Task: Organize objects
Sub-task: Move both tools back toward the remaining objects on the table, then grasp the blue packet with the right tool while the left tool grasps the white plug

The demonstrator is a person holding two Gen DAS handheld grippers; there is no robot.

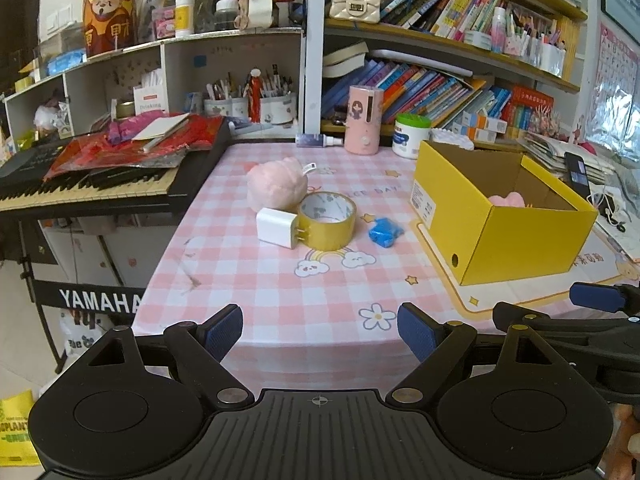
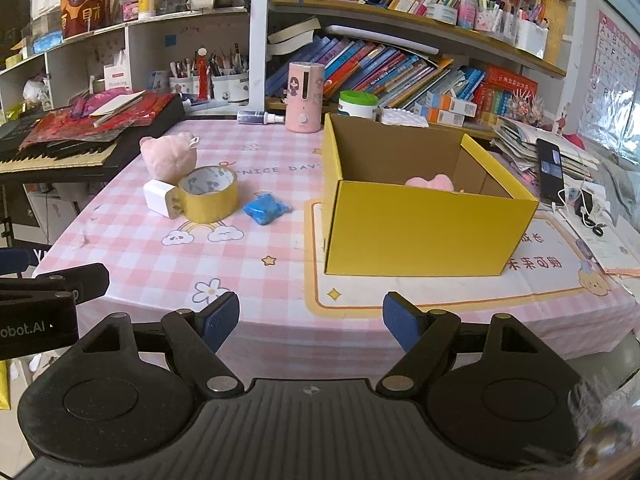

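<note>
- Nearest my lens on the left side, the left gripper (image 1: 320, 334) hangs over the table's near edge with its blue-padded fingers (image 1: 224, 330) spread wide and nothing between them.
- On my other side, the right gripper (image 2: 310, 324) sits just as wide apart and empty, also at the near edge of the pink checked tablecloth (image 2: 160, 256).
- Each rig peeks into the other's view: I catch the right one's dark arm at the far right of the left camera, and the left one at the left edge of the right camera.
- Mid-table I see a tight cluster: a white charger plug (image 1: 278, 227) lying against a roll of yellow tape (image 1: 328, 220), its prongs touching the roll's side.
- Just behind those two sits a pink plush toy (image 1: 276, 188) with a small white tag (fuzzy, rounded, pale pink all over).
- A crumpled blue packet (image 1: 384, 232) lies alone between the tape and the box, touching neither.
- To the right stands an open yellow cardboard box (image 2: 420, 232), brown inside, lid flap up at the back; a second pink plush (image 2: 430, 182) pokes above its front wall.
- Behind, against the shelves, I make out a pink cylindrical device (image 2: 305, 98) and a green-lidded tub (image 2: 357, 105).
- A keyboard (image 1: 80, 188) stands off the table's left side.
</note>
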